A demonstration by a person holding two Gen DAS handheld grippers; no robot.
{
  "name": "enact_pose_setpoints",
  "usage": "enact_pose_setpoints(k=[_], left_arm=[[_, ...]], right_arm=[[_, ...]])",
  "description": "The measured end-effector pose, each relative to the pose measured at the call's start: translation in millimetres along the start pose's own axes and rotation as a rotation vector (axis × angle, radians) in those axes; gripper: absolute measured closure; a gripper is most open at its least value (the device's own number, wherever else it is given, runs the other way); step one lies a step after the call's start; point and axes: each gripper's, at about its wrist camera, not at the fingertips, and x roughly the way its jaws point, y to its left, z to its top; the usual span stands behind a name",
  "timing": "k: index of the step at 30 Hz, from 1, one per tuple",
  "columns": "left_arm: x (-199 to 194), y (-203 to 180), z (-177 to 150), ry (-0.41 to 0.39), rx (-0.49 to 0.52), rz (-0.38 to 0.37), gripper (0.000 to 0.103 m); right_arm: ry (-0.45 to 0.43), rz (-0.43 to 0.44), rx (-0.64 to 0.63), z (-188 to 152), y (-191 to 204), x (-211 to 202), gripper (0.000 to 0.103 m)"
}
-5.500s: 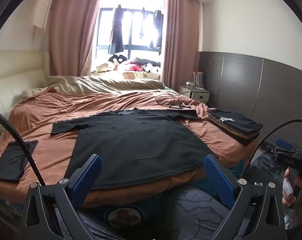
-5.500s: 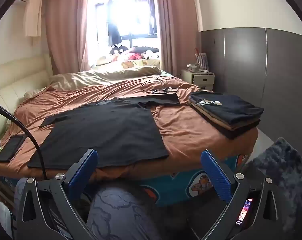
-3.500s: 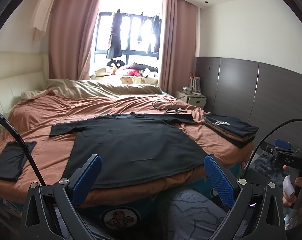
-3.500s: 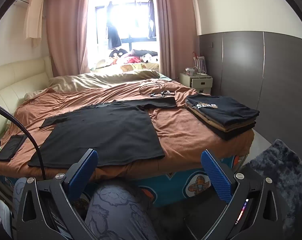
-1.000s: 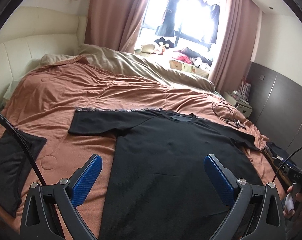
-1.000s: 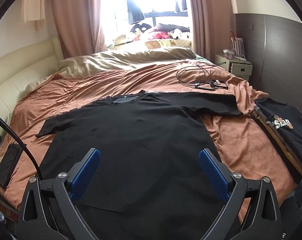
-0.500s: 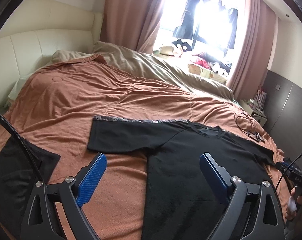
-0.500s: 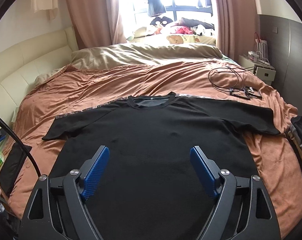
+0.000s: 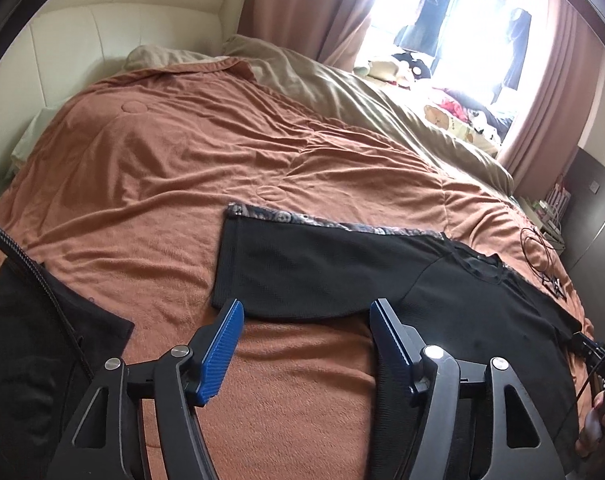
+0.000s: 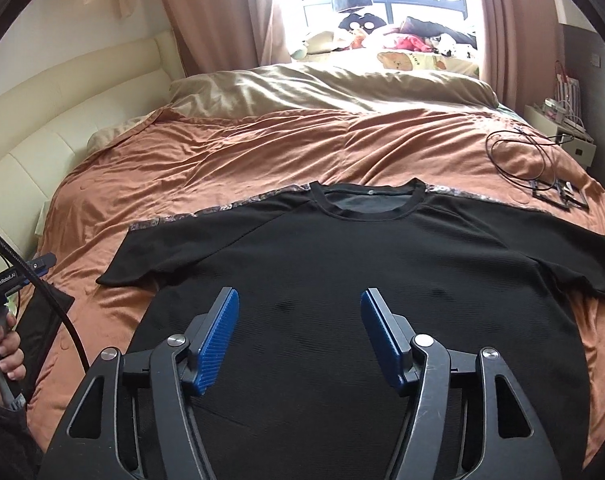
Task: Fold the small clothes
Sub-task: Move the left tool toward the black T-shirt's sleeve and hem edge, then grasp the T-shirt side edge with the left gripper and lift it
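A black short-sleeved T-shirt lies flat, front up, on the brown bedspread, collar away from me. Patterned trim runs along the tops of both sleeves. In the left wrist view its left sleeve lies just beyond my left gripper, which is open and empty above the lower edge of that sleeve. My right gripper is open and empty above the shirt's chest.
A dark folded garment lies at the bed's left edge. A black cable with small devices lies on the bed's right side. A beige duvet is bunched toward the window. A nightstand stands at the right.
Both grippers have moved forward over the bed and down toward the shirt, the left one swinging to the left sleeve. Both jaw gaps have narrowed but stay open.
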Motion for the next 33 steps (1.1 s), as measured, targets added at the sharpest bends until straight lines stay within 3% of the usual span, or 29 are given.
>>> enact_pose_setpoints(k=[13,16,20,22,23,26,33], left_arm=[[87,60,2,0.132,-0.087,0.061,0.037],[103,71,-3,0.171,-0.116,0.054,0.043],[120,79,-9,0.219,-0.166,0.012,0.060],[126,79,-10,0.227,-0.177,0.004,0.064],[126,79,-10,0.226,-0.178,0.009,0.073],[122,84,-4,0.217,-0.211,-0.019,0.086],[101,72,28,0.134,-0.171,-0.038,0.090]], right_arm=[[0.079,0.059,-0.042,23,25,75,0.049],[0.093,0.070,-0.046,24,30,86,0.050],[0.119,0.099,-0.050,26,39,102,0.058],[0.134,0.112,-0.055,27,42,111,0.062],[0.139,0.118,-0.057,28,44,116,0.063],[0.153,0.142,-0.058,34,48,131,0.069],[0.187,0.229,-0.001,48,52,170,0.083]])
